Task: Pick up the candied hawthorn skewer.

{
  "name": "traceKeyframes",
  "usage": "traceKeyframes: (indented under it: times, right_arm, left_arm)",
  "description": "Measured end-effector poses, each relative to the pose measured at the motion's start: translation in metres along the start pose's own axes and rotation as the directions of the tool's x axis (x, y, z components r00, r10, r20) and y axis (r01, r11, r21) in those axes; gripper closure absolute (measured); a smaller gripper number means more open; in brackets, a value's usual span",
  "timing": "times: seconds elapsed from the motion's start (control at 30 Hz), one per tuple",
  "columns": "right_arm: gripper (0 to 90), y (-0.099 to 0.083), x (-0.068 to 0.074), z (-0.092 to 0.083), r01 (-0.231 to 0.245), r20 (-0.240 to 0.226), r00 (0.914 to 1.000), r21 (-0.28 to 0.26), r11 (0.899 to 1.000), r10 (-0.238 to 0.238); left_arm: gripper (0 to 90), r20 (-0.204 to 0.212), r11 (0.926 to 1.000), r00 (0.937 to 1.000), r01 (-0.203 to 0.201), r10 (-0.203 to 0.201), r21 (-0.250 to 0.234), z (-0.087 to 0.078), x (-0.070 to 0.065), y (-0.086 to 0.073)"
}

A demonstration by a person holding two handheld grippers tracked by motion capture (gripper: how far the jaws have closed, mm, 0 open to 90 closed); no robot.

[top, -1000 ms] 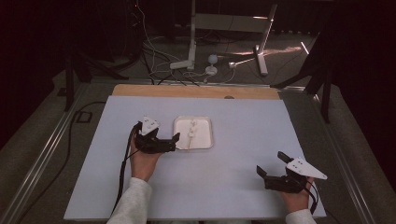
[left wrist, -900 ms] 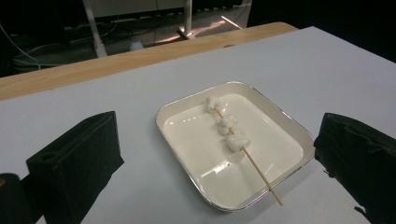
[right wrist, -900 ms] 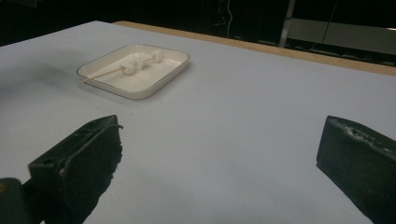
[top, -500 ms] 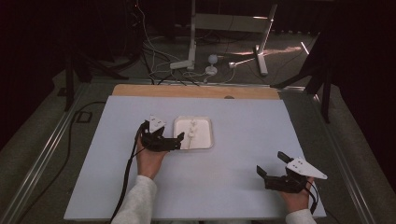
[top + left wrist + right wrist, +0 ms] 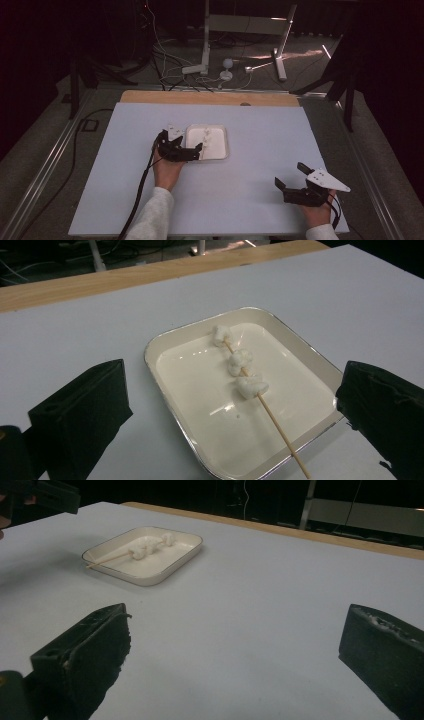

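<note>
I hold both grippers, left gripper (image 5: 199,150) and right gripper (image 5: 290,175), spread apart; the tray (image 5: 170,342) with its skewer (image 5: 272,417) carries no readable writing.

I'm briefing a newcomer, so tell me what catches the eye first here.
A white tray sits mid-table holding a wooden skewer threaded with three white lumps, its bare end poking over the near rim. The left tongs hover open at the tray's edge, while the right tongs wait open near the table's right corner.

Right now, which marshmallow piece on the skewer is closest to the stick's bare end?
The lowest white piece, nearest the left gripper; below it the skewer runs bare.
</note>
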State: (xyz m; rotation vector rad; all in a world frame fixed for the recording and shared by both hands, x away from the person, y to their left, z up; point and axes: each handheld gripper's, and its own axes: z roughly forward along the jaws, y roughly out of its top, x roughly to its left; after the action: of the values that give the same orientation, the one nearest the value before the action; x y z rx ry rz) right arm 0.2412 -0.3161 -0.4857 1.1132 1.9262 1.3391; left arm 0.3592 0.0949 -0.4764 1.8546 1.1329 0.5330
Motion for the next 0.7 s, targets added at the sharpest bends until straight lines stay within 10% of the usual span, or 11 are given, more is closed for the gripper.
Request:
traceKeyframes:
  times: [0.7]
  right_arm:
    - [0.0, 0.0, 0.0, 0.001, 0.001, -0.002, 1.0, 0.007, 1.0, -0.001]
  left_arm:
    - [1.0, 0.006, 0.9978, 1.0, 0.006, -0.006, 0.067, 0.027, -0.01, -0.01]
